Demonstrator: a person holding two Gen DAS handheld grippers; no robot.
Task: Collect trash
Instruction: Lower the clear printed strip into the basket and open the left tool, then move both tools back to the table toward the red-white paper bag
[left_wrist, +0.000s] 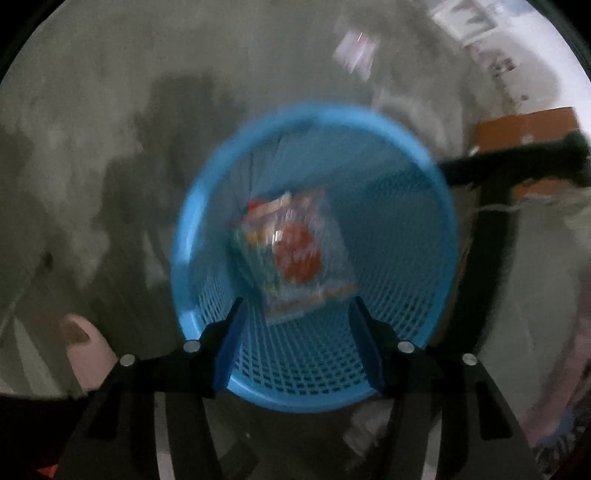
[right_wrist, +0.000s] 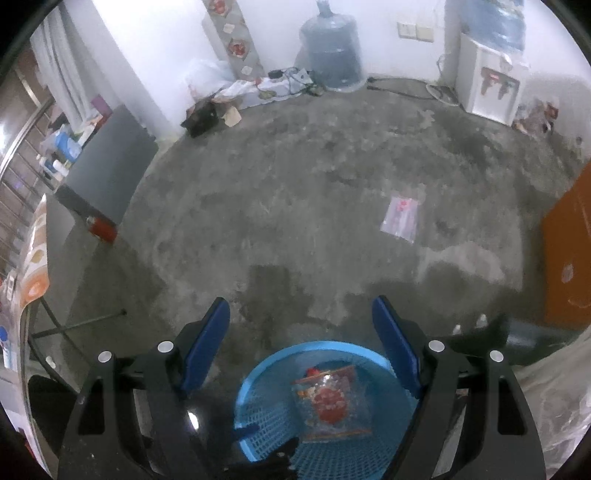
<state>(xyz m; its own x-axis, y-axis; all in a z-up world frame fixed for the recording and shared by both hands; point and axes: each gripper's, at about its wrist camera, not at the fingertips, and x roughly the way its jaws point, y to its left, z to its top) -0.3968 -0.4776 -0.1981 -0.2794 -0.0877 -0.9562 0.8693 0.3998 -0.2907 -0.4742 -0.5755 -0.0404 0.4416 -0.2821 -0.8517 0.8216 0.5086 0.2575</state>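
Note:
A round blue mesh basket stands on the concrete floor; it also shows in the right wrist view. A clear snack wrapper with red print lies loose inside it, also seen in the right wrist view. My left gripper is open directly above the basket, its blue pads apart and empty. My right gripper is open and empty above the basket's far rim. Another clear wrapper with pink print lies flat on the floor further out; it appears blurred in the left wrist view.
A water dispenser and a large water jug stand at the far wall. A grey panel and a red can are at left. An orange cabinet is at right. A table edge is at far left.

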